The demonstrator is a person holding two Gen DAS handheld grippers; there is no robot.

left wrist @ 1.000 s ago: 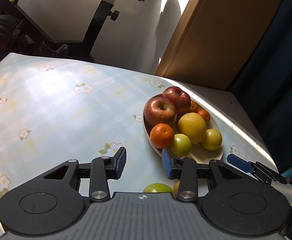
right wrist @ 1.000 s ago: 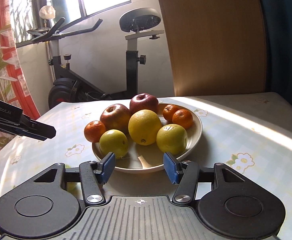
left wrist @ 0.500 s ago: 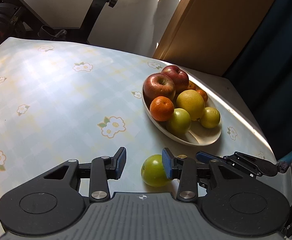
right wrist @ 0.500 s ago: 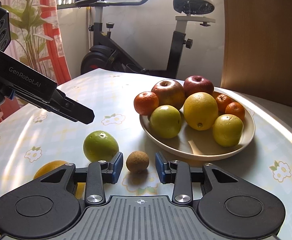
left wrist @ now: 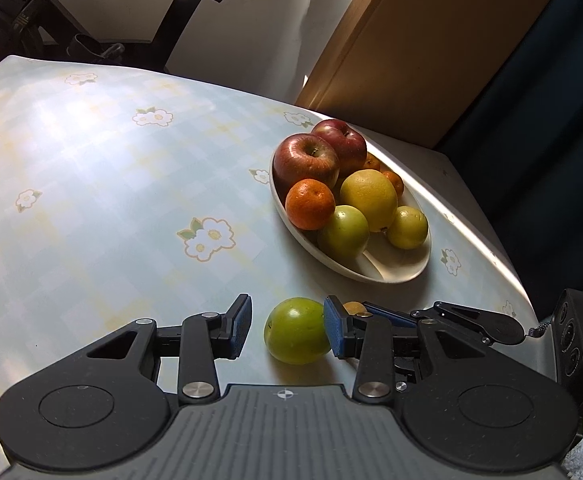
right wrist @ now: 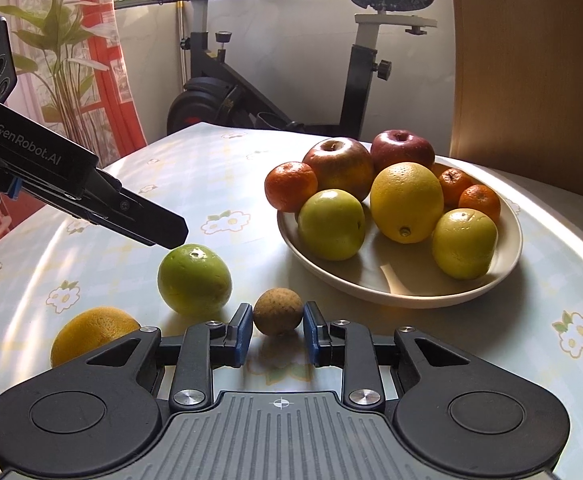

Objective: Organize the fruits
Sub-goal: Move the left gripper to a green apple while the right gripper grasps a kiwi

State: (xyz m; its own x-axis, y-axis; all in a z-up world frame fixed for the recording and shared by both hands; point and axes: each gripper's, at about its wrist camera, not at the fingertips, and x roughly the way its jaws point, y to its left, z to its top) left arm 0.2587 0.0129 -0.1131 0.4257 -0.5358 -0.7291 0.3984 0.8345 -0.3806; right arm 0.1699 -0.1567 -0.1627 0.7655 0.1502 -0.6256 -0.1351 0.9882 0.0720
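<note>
A small brown fruit (right wrist: 278,312) lies on the flowered tablecloth, and my right gripper (right wrist: 275,330) is shut on it at the fingertips. Left of it sits a green fruit (right wrist: 194,280), with a yellow-orange fruit (right wrist: 91,332) nearer still. In the left wrist view, my left gripper (left wrist: 285,326) stands open over the green fruit (left wrist: 297,330), which shows between its pads. One of its fingers (right wrist: 147,220) hangs just above that fruit. The cream plate (right wrist: 507,264) holds two red apples, several mandarins, a large yellow citrus and green-yellow fruits.
An exercise bike (right wrist: 355,92) stands beyond the table's far edge, and a wooden panel (right wrist: 531,60) rises behind the plate. A potted plant and red curtain are at the far left. The table's right edge (left wrist: 503,256) runs close past the plate (left wrist: 411,276).
My right gripper swung left from the plate to the loose fruits, and its jaws closed around the small brown fruit. In the left wrist view, the green fruit came up between the fingers.
</note>
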